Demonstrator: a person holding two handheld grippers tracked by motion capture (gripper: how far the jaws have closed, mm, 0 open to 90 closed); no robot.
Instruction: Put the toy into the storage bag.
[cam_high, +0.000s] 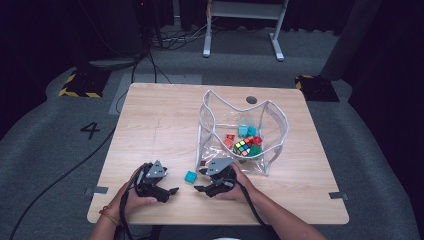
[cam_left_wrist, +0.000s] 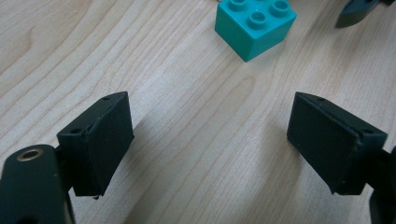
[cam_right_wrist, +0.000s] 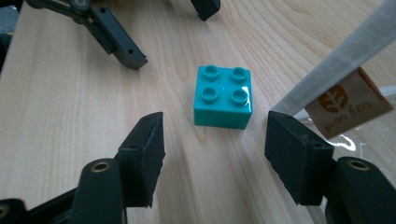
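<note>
Here the wooden table (cam_high: 150, 125) takes up most of the high view, its near edge partly covered by the person's forearms. On its right half stands a clear plastic bag (cam_high: 272, 120) with white trim, mouth open upward; inside lie a colour cube (cam_high: 242, 147) and several small bricks in teal, orange, red and green (too small and jumbled behind the glossy plastic to count). A tan label (cam_right_wrist: 348, 103) hangs off the bag's trim in the right gripper view, its lettering hard to read.

Near the front edge, the left gripper (cam_high: 171, 191) rests low in the person's left hand (cam_high: 132, 200), jaws spread wide with nothing but bare wood between them; in the left gripper view the inner pads are in shadow. The right gripper (cam_high: 201, 180), held by the right hand (cam_high: 240, 187), sits just in front of the bag, its jaws parted about halfway and empty; the hand covers much of its body from above.

Between the two grippers lies the teal brick (cam_right_wrist: 223, 96), studs up, flat on the table, just ahead of the right gripper's jaws and not touched by them. In the left gripper view its far edge is cut off by the top of the frame.
</note>
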